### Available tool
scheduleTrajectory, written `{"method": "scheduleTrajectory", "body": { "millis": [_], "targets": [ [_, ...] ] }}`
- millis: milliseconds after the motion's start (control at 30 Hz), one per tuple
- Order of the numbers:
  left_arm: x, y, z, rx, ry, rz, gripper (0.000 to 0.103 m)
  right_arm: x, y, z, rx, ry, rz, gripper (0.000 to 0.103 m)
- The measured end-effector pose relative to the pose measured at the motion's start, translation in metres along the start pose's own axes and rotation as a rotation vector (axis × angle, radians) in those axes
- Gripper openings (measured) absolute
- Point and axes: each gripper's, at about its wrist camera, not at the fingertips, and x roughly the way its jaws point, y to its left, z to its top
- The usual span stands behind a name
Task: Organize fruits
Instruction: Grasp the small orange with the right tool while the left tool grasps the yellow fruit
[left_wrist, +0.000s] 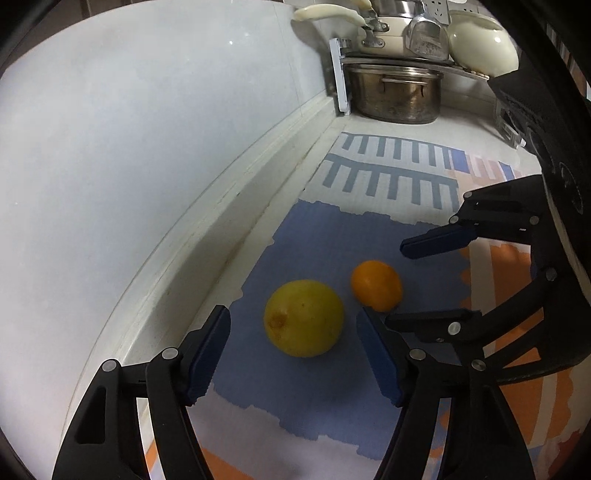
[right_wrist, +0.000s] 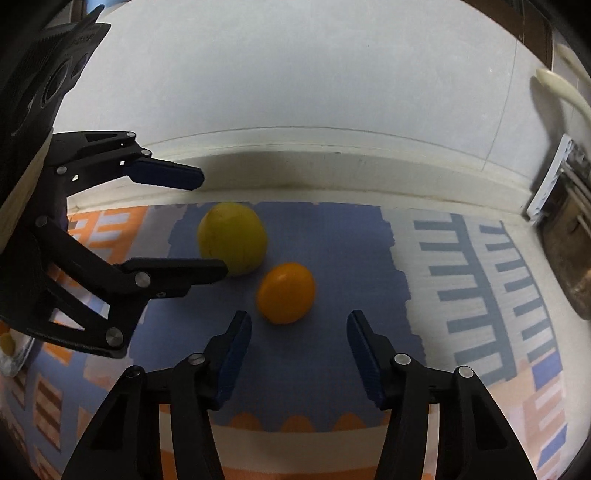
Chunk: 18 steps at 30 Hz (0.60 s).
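A large yellow fruit (left_wrist: 303, 317) (right_wrist: 232, 238) and a smaller orange (left_wrist: 376, 284) (right_wrist: 286, 291) lie close together on the blue patch of a patterned mat (left_wrist: 314, 236). My left gripper (left_wrist: 293, 314) (right_wrist: 213, 224) is open and angled down. Its blue-padded fingers stand on either side of the yellow fruit, with a gap at each side. My right gripper (right_wrist: 299, 317) (left_wrist: 396, 284) is open too. The orange sits just ahead of its fingertips and between their lines, untouched. The two grippers come in from different sides and nearly cross.
A white wall with a raised ledge (left_wrist: 221, 221) runs along the mat's far side. A steel pot (left_wrist: 393, 94) stands under a rack holding cream cookware (left_wrist: 480, 40) at the counter's end. A small yellow item (right_wrist: 7, 343) shows at the right wrist view's left edge.
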Motion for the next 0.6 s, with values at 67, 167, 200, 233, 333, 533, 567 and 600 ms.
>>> {"method": "scheduleTrajectory", "body": {
  "millis": [67,167,200,233,333,533,567,600],
  "targets": [
    [0.005,0.002,0.002,-0.004,0.009,-0.011,0.065,0.002,0.0,0.001,0.009,-0.001,0.01,0.054],
    [0.01,0.004,0.002,-0.007,0.021,-0.017,0.063,0.006,-0.002,0.003,0.013,0.002,0.018,0.051],
    [0.011,0.005,0.002,-0.013,0.022,-0.027,0.062,0.007,-0.002,0.004,0.016,0.004,0.023,0.05],
    [0.012,0.005,0.002,-0.017,0.027,-0.032,0.062,0.008,-0.002,0.005,0.014,0.006,0.029,0.049],
    [0.015,0.004,0.001,-0.014,0.034,-0.034,0.062,0.011,-0.001,0.005,0.014,0.005,0.031,0.044],
    [0.02,-0.003,0.001,-0.004,0.05,-0.043,0.057,0.003,-0.008,-0.001,0.05,-0.003,0.009,0.036],
    [0.021,-0.006,0.002,-0.001,0.05,-0.045,0.056,0.001,-0.01,-0.002,0.064,-0.005,0.009,0.036],
    [0.021,-0.007,0.002,0.0,0.05,-0.035,0.056,-0.002,-0.012,-0.004,0.081,-0.001,0.004,0.036]
  ]
}}
